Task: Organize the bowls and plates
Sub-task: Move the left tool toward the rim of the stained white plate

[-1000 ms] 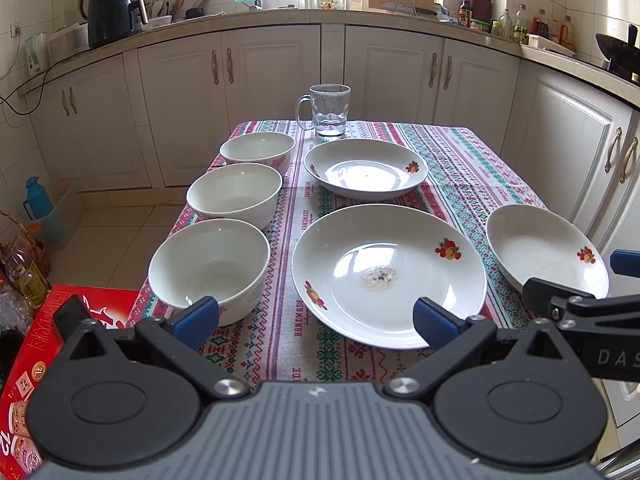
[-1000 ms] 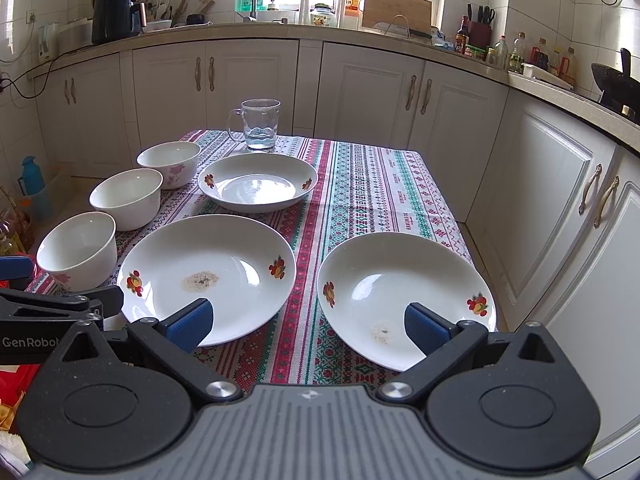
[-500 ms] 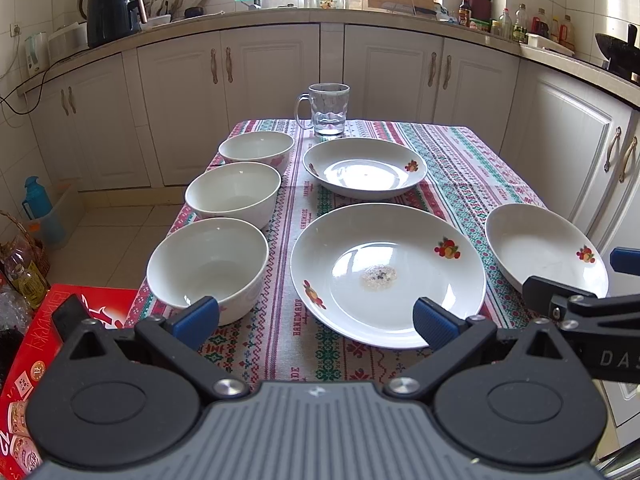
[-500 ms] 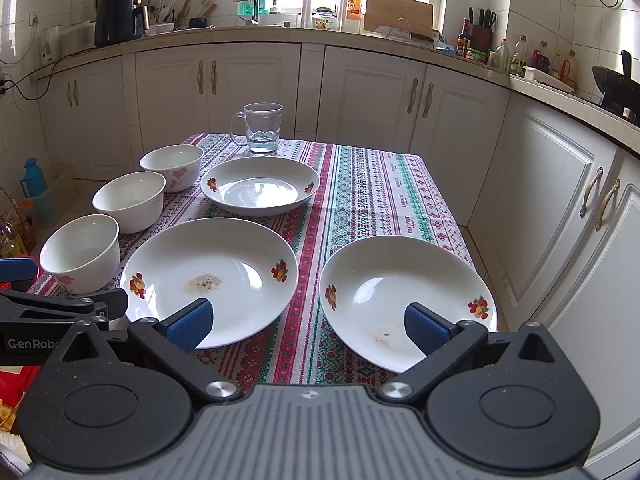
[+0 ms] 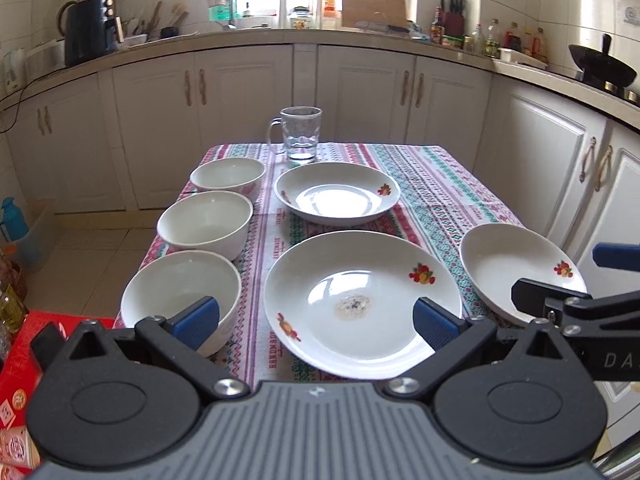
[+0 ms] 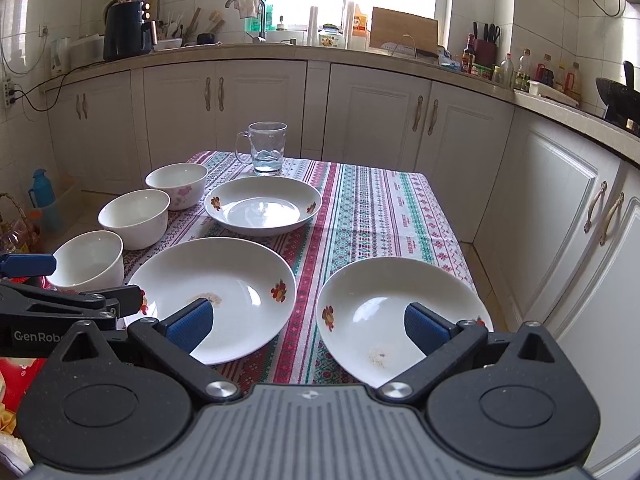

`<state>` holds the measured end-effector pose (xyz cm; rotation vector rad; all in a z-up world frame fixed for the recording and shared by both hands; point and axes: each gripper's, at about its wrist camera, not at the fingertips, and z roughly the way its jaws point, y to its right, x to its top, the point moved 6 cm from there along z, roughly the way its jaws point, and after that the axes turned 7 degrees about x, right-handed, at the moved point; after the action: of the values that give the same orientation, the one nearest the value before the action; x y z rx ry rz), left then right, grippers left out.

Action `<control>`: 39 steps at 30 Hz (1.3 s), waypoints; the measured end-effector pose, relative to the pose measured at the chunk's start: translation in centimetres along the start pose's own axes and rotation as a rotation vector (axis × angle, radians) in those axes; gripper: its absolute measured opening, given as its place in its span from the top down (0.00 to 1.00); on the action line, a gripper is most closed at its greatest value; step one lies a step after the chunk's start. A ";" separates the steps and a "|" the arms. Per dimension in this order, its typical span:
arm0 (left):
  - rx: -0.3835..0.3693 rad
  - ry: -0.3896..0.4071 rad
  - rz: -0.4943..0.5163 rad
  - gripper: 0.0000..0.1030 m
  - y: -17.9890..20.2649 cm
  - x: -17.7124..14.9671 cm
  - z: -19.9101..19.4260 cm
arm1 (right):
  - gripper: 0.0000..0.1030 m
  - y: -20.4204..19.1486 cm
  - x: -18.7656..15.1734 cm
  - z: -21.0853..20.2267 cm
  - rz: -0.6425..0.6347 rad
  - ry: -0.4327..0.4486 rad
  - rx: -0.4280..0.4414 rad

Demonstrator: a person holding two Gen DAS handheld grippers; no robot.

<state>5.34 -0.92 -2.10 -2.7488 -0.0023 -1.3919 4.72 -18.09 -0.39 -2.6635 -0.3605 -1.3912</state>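
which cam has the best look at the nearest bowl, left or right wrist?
Left wrist. The nearest bowl sits close and shows most of its rim and inside, with only its near edge behind a jaw pad. In the right wrist view the same bowl is small at the left edge, seen from the side, and the left gripper partly covers it.

3 bowls, 3 plates, 1 glass mug, 2 claws.

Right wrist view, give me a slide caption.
Open right claw hovers before three plates, three bowls and a glass mug.
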 end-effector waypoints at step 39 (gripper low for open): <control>-0.260 -0.047 0.349 0.01 10.9 4.4 6.9 | 0.00 11.4 -8.7 4.1 0.054 -0.136 0.085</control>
<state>13.80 -11.52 -3.16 -2.7930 0.6669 -1.3095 6.17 -29.63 -9.79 -2.6840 -0.3500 -1.1565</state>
